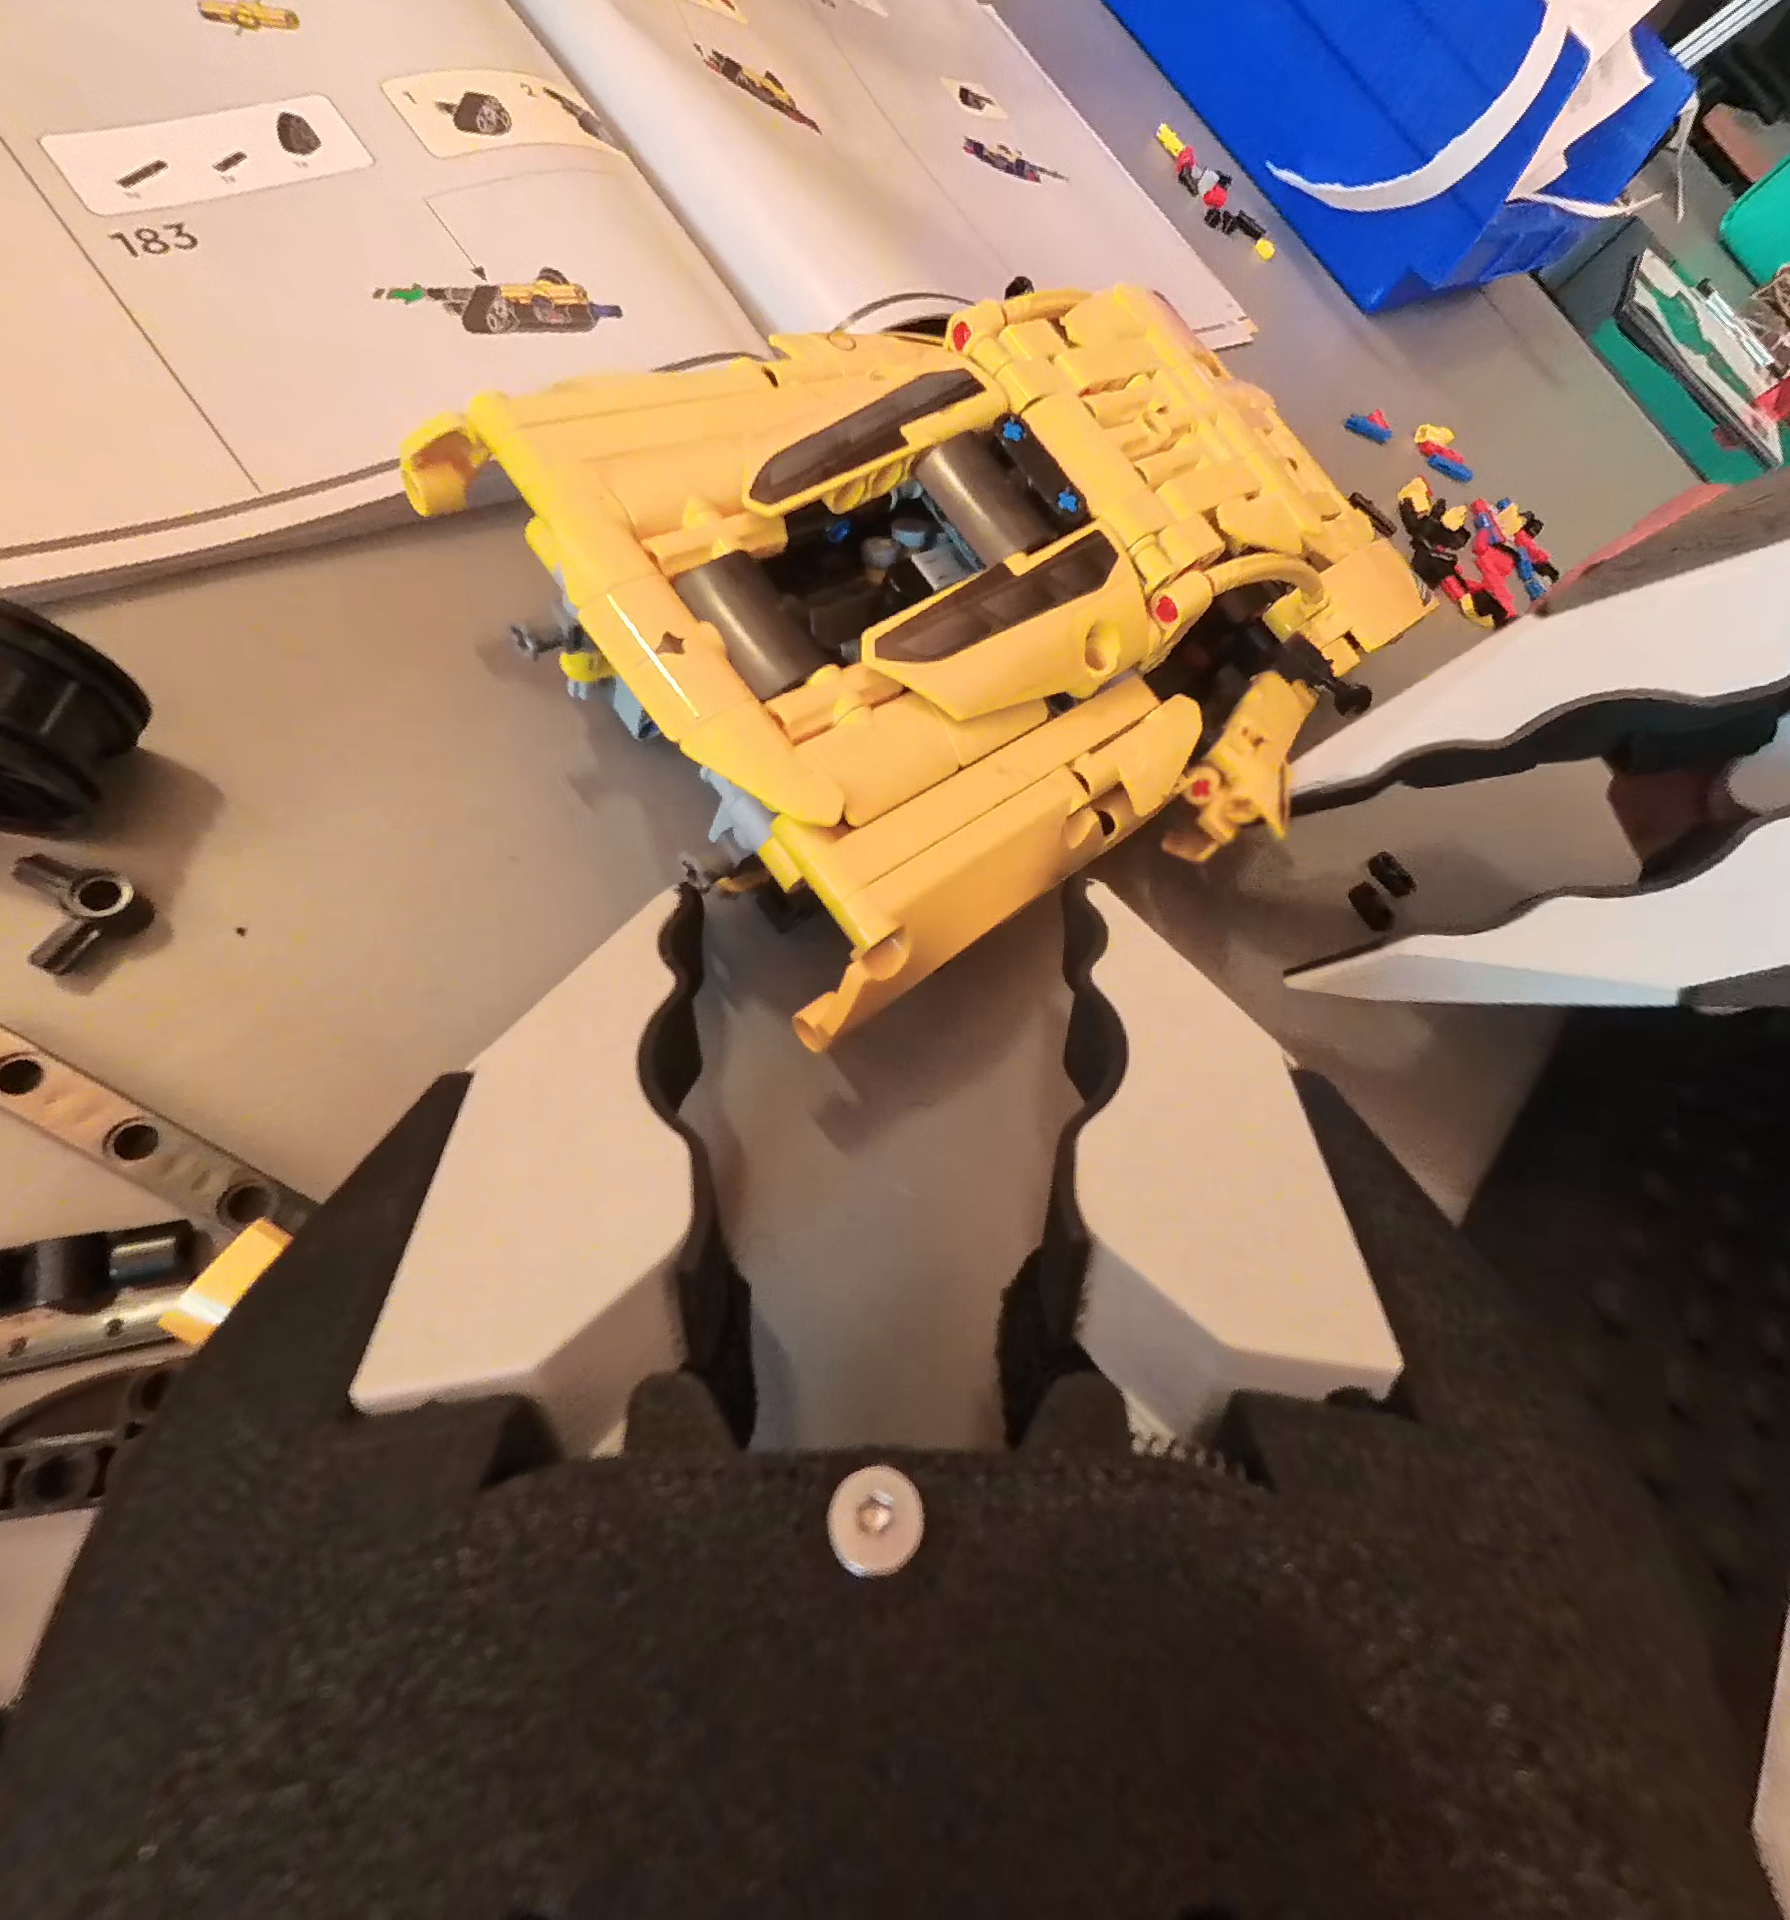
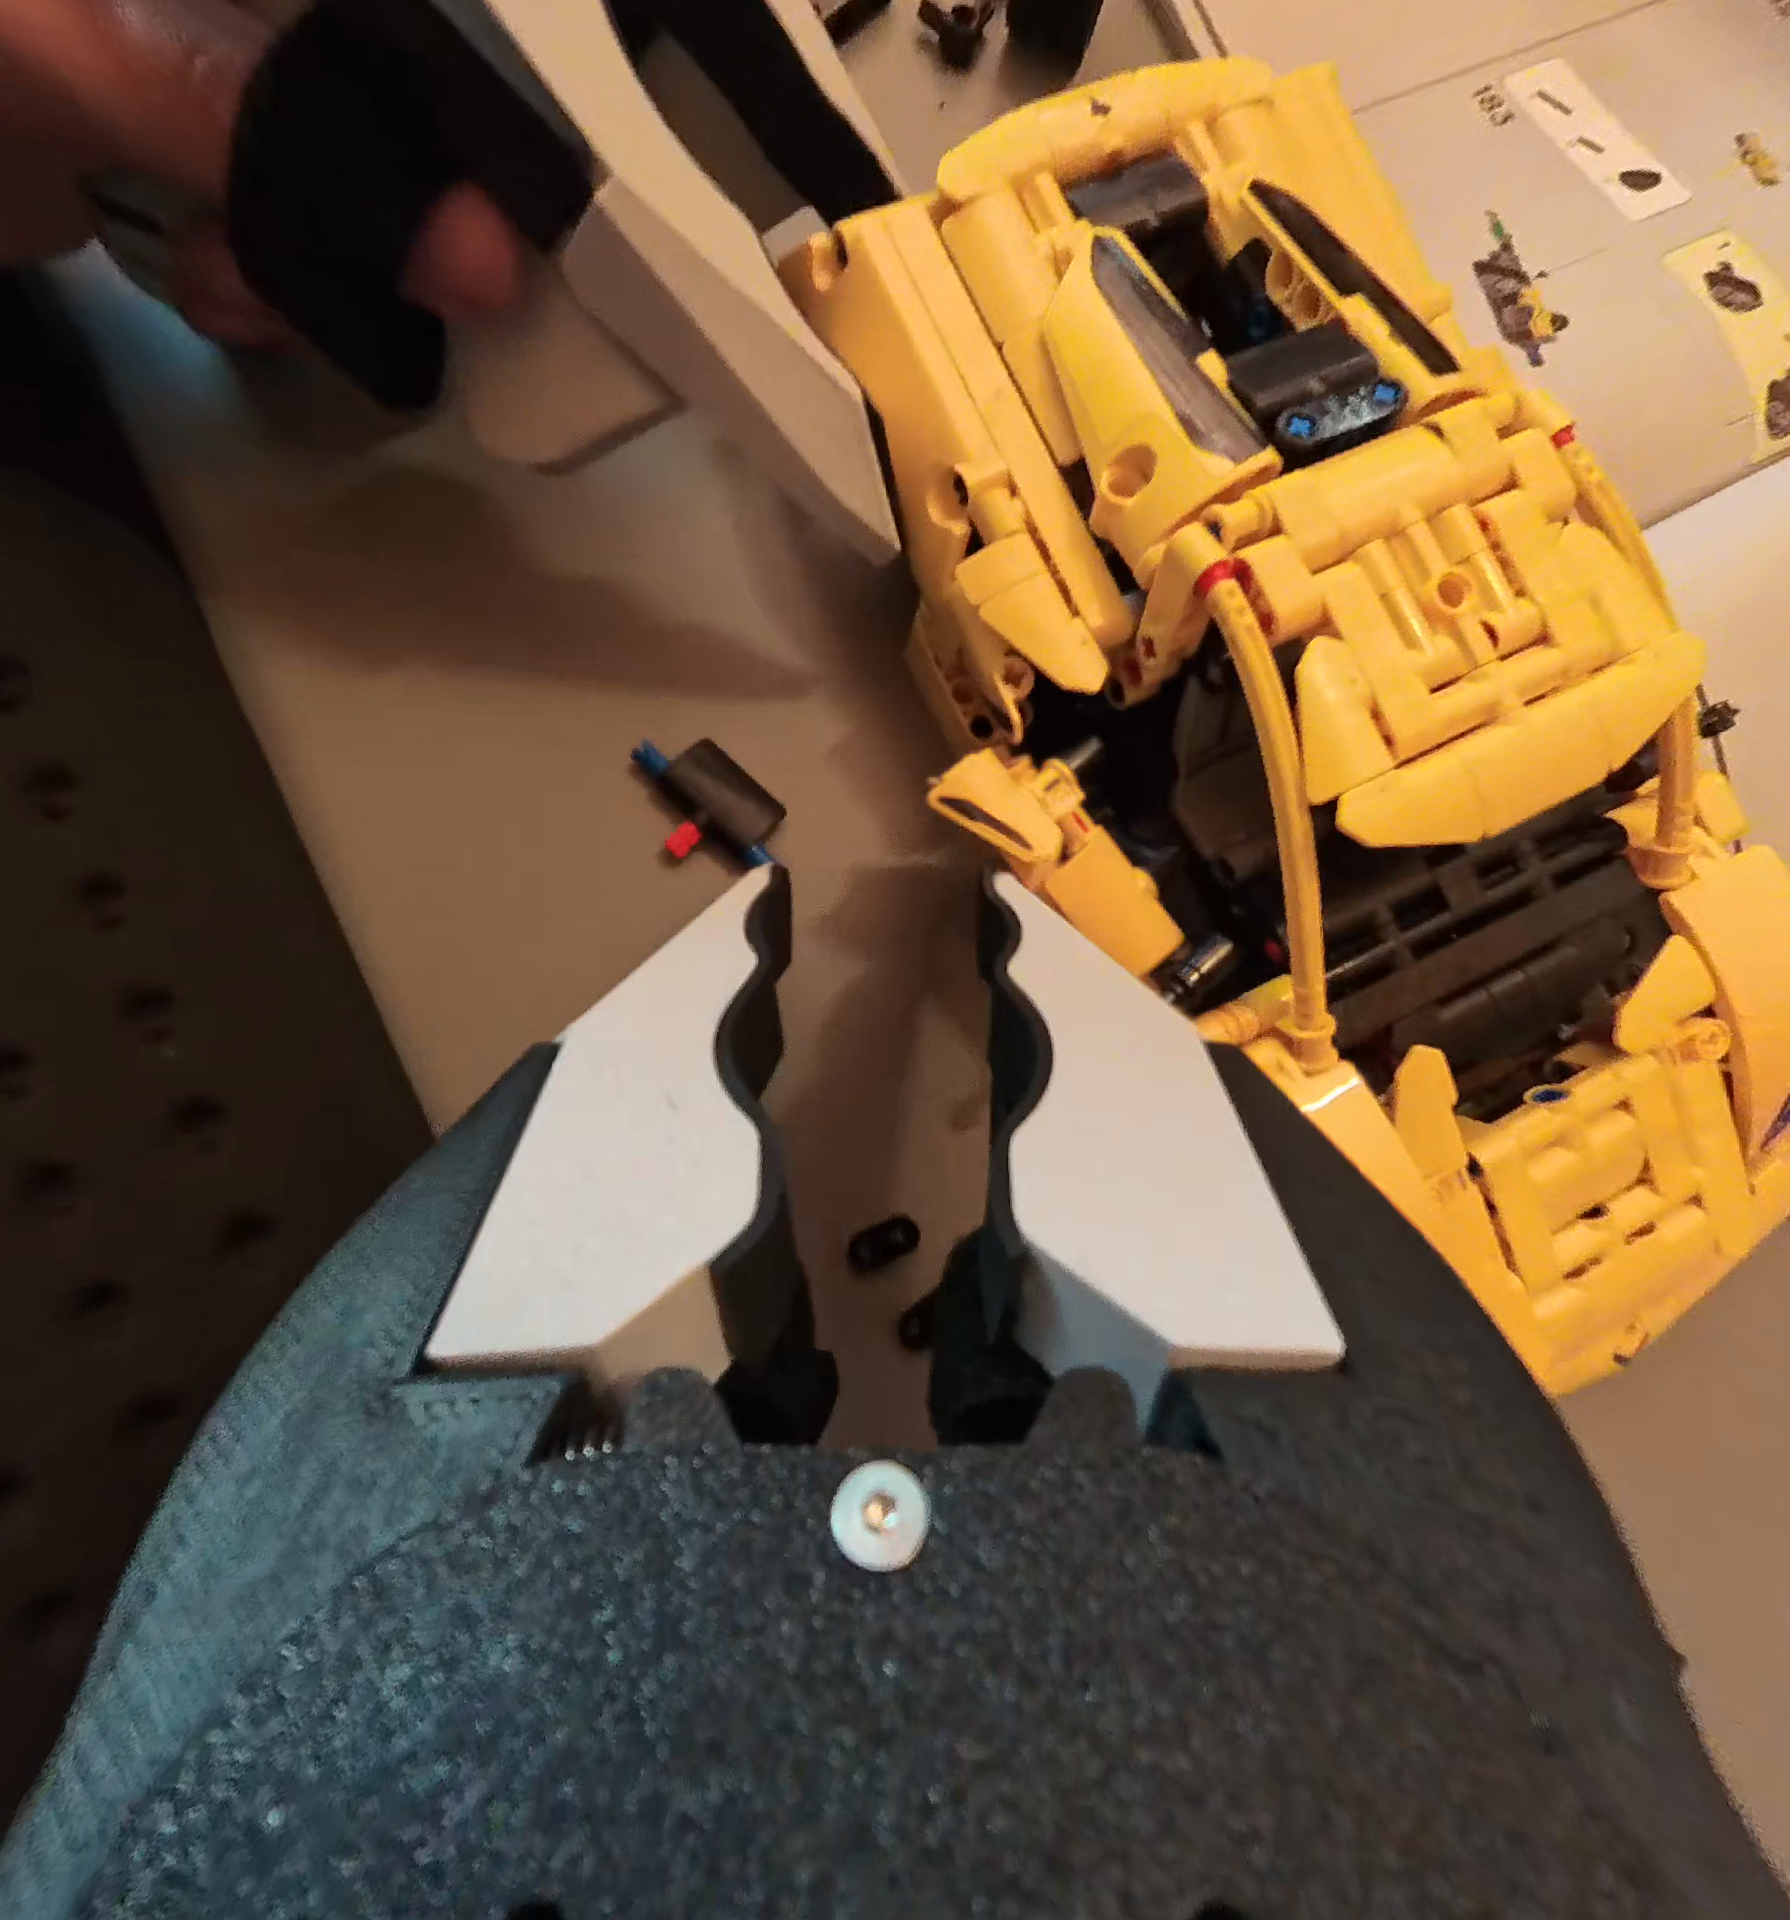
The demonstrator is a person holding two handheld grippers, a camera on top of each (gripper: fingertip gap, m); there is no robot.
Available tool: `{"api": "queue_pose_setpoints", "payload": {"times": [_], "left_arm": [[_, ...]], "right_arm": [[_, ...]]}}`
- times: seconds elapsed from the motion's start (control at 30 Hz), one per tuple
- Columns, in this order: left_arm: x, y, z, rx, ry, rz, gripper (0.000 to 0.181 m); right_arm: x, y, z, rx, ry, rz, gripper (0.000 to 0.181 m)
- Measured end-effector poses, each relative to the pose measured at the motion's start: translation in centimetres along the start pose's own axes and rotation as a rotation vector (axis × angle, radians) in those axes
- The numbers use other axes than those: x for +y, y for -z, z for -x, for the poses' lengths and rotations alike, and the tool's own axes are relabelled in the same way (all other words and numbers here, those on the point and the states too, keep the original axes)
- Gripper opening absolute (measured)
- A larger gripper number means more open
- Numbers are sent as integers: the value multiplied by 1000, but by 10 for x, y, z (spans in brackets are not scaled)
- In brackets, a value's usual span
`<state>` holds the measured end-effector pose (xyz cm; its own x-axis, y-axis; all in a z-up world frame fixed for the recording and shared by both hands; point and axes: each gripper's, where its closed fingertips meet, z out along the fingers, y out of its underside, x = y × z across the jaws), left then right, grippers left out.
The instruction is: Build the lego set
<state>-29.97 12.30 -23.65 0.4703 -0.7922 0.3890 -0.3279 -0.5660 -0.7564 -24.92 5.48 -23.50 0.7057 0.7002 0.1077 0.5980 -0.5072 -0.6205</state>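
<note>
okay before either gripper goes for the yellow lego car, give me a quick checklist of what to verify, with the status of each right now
1. Left gripper open and empty: ok.
2. Right gripper open and empty: ok.
3. Yellow brick-built lego car resting on the grey table, held by neither gripper: ok.
4. Open paper instruction booklet in view beside the car: ok.
5. Small black part with blue and red pins clear of the right gripper's fingers: ok.
6. Car's wheels fitted: cannot tell.

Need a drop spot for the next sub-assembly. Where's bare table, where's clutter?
Free: the grey table between the black wheel and the yellow car, below the instruction booklet. Crowded: loose beams left of the left claw, and small pins right of the car.
</note>
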Motion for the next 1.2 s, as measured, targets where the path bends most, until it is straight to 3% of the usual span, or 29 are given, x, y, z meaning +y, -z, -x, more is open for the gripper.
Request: {"api": "queue_pose_setpoints", "payload": {"times": [0.33,0.43,0.47,0.57,0.7,0.83,0.93,1.03,1.1,1.2], "left_arm": [[1,0,-2,6,-5,4,70],[1,0,-2,9,-3,4,69],[0,0,-2,10,-1,3,69],[0,0,-2,11,1,3,68],[-3,3,0,-8,-17,-12,65],[-29,18,-8,-34,-188,-134,66],[-27,14,-6,-94,-371,-57,70],[-45,17,1,-144,-442,-87,72],[-65,20,3,-123,-462,-106,79],[-77,11,2,-34,-574,0,95]], "right_arm": [[-5,-12,-3,30,-24,-4,29],[-3,-11,2,-10,-45,12,36],[1,-10,6,-33,-33,36,30],[3,-1,4,17,99,52,34],[-26,23,-22,206,304,-85,26],[-31,18,-33,175,492,-93,27],[-30,10,-24,52,556,-98,28],[-28,5,-26,52,625,-84,28],[-25,0,-28,75,673,-65,28],[-20,-6,-27,66,704,-58,25]]}}
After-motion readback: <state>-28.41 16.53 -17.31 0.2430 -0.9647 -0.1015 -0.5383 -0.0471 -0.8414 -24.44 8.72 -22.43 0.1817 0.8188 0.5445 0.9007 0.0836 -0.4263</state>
